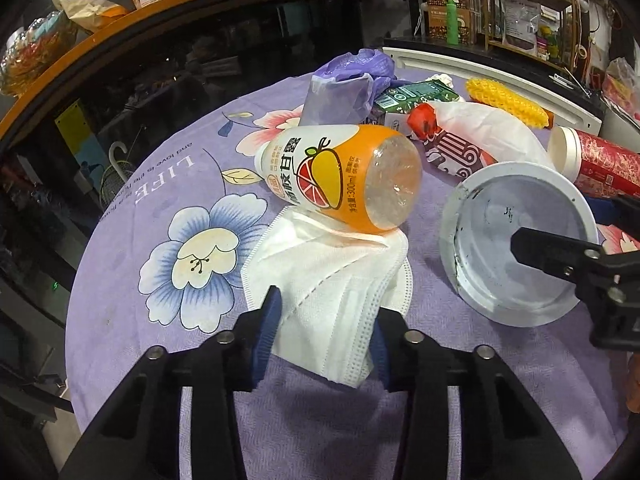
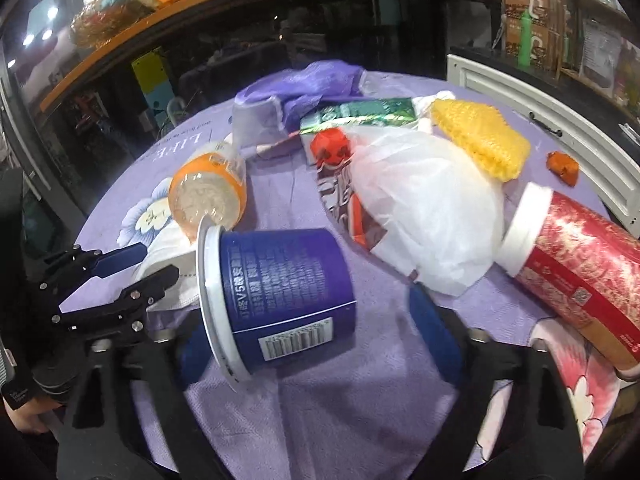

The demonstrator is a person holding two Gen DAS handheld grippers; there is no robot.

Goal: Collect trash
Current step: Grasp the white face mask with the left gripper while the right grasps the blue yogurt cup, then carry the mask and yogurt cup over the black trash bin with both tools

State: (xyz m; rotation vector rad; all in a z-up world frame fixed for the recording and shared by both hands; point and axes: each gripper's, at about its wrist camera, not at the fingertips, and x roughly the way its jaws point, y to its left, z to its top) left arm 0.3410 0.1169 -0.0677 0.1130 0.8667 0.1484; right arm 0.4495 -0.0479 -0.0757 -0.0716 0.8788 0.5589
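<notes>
Face mask: a white face mask (image 1: pixel 324 300) is spread on the purple flowered tablecloth (image 1: pixel 132 280), its far edge tucked under the orange juice bottle (image 1: pixel 340 178).
Left gripper: the left gripper (image 1: pixel 322 332) is set astride the near end of the mask; the blue pads appear to touch the mask's edges, but a firm pinch cannot be told.
Blue tub: a blue tub (image 2: pixel 280 300) with a white rim is lying on its side, just right of the mask.
Right gripper: the right gripper (image 2: pixel 316 340) is placed around the tub with its jaws wide, one pad at the rim, the other clear of the base, so nothing is clamped.
Other trash: a white plastic bag (image 2: pixel 424 216), a red canister (image 2: pixel 580 268), a yellow foam net (image 2: pixel 480 140), a green carton (image 2: pixel 356 114) and a purple bag (image 2: pixel 304 84) are scattered beyond.
</notes>
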